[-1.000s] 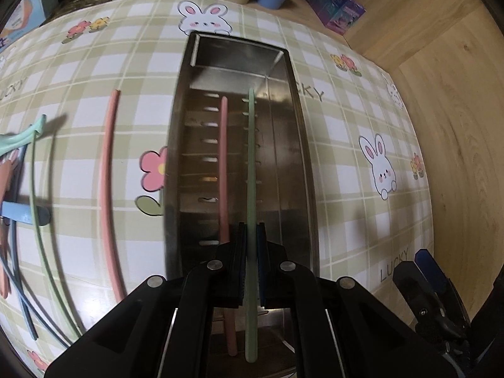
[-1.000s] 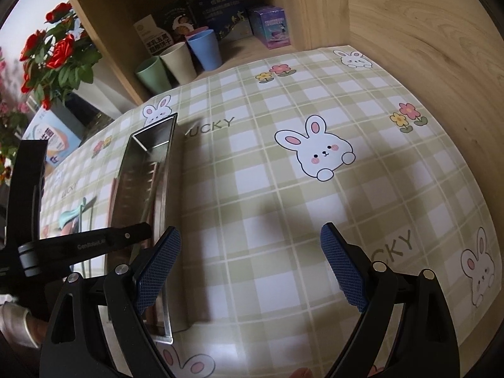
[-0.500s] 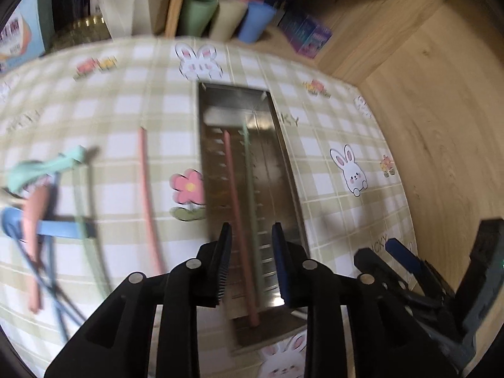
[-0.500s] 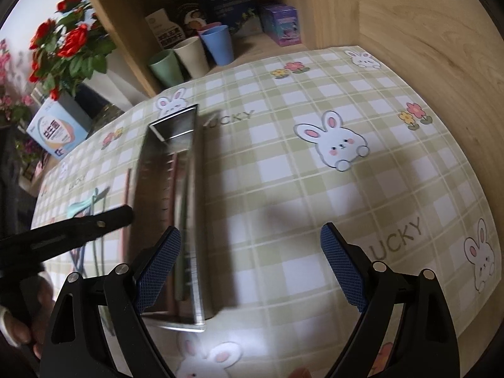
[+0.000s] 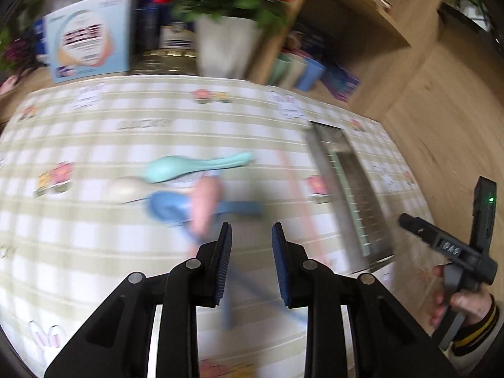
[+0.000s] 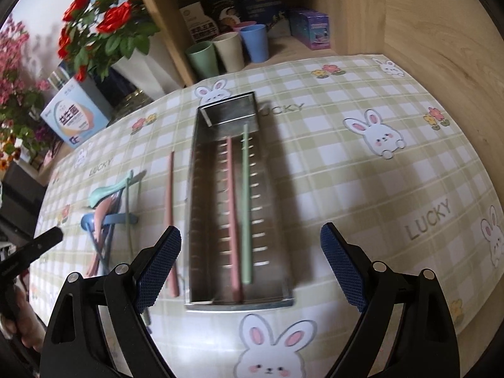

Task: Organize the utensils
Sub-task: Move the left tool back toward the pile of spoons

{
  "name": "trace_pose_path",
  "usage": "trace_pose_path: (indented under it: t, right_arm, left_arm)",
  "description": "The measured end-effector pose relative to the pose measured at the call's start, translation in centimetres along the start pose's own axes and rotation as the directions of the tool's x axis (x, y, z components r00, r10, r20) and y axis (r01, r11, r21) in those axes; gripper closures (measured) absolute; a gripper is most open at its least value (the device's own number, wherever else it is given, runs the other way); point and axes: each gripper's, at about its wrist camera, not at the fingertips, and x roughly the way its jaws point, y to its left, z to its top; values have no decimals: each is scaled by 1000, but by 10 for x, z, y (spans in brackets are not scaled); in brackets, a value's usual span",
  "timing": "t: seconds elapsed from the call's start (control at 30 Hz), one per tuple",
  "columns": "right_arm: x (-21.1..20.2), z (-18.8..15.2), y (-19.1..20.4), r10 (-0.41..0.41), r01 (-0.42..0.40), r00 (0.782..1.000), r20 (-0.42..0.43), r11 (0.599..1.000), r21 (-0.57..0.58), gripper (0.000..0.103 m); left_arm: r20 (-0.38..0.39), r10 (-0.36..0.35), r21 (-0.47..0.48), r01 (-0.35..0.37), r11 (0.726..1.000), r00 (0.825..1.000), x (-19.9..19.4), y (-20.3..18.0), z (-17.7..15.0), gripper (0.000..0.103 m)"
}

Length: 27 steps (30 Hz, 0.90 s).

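A steel tray [image 6: 201,189] lies on the checked cloth and holds a pink chopstick [image 6: 232,208] and a green chopstick [image 6: 246,208]; it also shows in the blurred left wrist view [image 5: 356,195]. Left of it lie another pink chopstick [image 6: 169,208] and a pile of spoons and chopsticks [image 6: 104,214]. In the left wrist view the pile shows a mint spoon [image 5: 189,165], a blue spoon [image 5: 176,209] and a pink spoon [image 5: 204,201]. My left gripper [image 5: 251,264] is open and empty, just short of the pile. My right gripper [image 6: 250,267] is wide open and empty above the tray's near end.
Three cups [image 6: 226,50] and boxes stand on a wooden shelf behind the table. A white pot of red flowers [image 6: 104,28] and a blue box [image 6: 74,116] stand at the back left. A wooden wall [image 6: 441,31] bounds the right side.
My left gripper let go of the green chopstick, which now lies in the tray, opened, and swung left towards the spoon pile. My right gripper moved over the tray.
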Motion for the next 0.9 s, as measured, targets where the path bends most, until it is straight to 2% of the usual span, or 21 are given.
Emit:
trace_pose_path:
  t: [0.07, 0.2, 0.33, 0.47, 0.63, 0.9]
  right_arm:
    - [3, -4, 10, 16, -16, 1000, -7, 1000, -17, 16]
    - [8, -10, 28, 22, -23, 1000, -22, 998, -56, 16]
    - [10, -11, 37, 25, -27, 999, -30, 997, -75, 16]
    - [7, -11, 37, 20, -22, 1000, -21, 996, -84, 16]
    - [3, -11, 27, 20, -20, 1000, -15, 998, -65, 16]
    - [6, -11, 23, 36, -37, 999, -23, 998, -51, 16]
  left_arm:
    - [-13, 6, -43, -7, 999, 1000, -4, 19, -9, 78]
    - [-49, -43, -155, 35, 987, 998, -2, 41, -27, 78]
    - [-96, -100, -185, 81, 979, 990, 11, 25, -40, 78]
    - [-157, -136, -176, 108, 979, 978, 33, 0, -48, 77]
    - [-218, -94, -162, 58, 985, 971, 53, -15, -56, 77]
    - [-185, -68, -250, 20, 968, 980, 45, 13, -53, 77]
